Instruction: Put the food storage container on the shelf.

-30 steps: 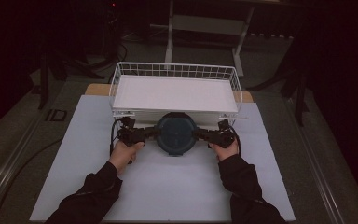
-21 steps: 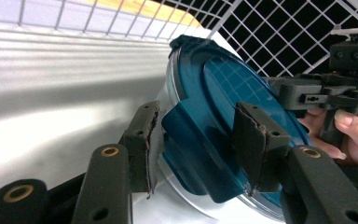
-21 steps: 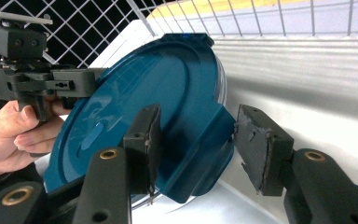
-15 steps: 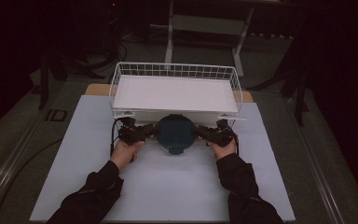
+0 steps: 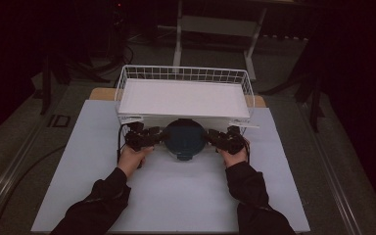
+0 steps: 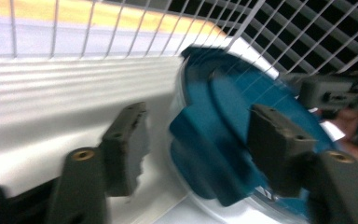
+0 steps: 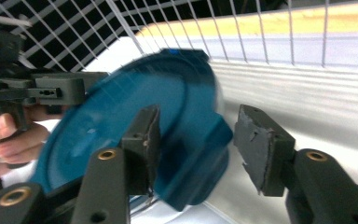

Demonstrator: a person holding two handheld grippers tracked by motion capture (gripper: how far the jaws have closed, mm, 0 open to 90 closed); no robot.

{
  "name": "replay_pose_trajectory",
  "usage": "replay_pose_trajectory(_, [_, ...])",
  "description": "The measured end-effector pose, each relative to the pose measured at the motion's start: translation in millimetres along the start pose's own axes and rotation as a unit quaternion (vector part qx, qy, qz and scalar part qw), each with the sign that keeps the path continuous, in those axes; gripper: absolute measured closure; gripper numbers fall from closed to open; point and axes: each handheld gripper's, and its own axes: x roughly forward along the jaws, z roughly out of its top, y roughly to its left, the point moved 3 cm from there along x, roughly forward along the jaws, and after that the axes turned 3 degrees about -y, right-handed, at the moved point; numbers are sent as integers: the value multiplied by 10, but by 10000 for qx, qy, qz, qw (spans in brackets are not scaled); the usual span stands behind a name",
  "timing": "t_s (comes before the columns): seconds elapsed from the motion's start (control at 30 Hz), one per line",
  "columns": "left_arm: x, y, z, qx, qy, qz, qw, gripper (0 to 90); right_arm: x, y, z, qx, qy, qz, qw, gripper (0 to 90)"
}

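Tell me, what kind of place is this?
Probably a lab or studio set up for recording handling work, not a home. A lit white table stands in a dark room, stands and cables ring it, and a person works a blue lid by a wire basket with hand-held grippers.

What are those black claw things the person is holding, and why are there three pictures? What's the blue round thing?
The black claws are grippers: hand-held tools with two jaws that pinch things. A person holds one in each hand. The left gripper and the right gripper sit on either side of a blue round lid.

One picture comes from a camera high above the table, looking down. The other two come from small cameras riding on the grippers, so you see the jaws close up.

On the table stands a white wire basket, and the lid leans against its front wall. In the close-up pictures the lid's side tabs sit between the jaws, but the pads are not pressing on them. The jaws have just been opening, so it looks like the lid is being let go.
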Motion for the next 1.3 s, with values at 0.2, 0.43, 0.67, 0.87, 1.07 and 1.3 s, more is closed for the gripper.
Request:
replay_pose_trajectory(0.2, [-90,-94,-37,426,38,-249,9988,168,-121,66,-3,-255,-85,-48,9996,437])
replay_pose_trajectory(0.43, [-302,-230,-72,543,72,-397,9977,0,-303,252,-82,-431,-14,62,9991,474])
replay_pose_trajectory(0.67, [-527,-389,-91,797,89,-530,9954,0,-413,591,-157,-632,-9,288,9976,500])
replay_pose_trajectory(0.87, [-702,-502,-135,878,36,-575,9945,0,-393,846,-268,-786,201,487,9955,622])
replay_pose_trajectory(1.07, [-865,-614,-229,1017,-21,-584,9931,0,-269,987,-429,-905,610,413,9932,865])
replay_pose_trajectory(1.3, [-957,-669,-413,1154,55,-615,9914,0,-70,1021,-554,-984,872,278,9909,899])
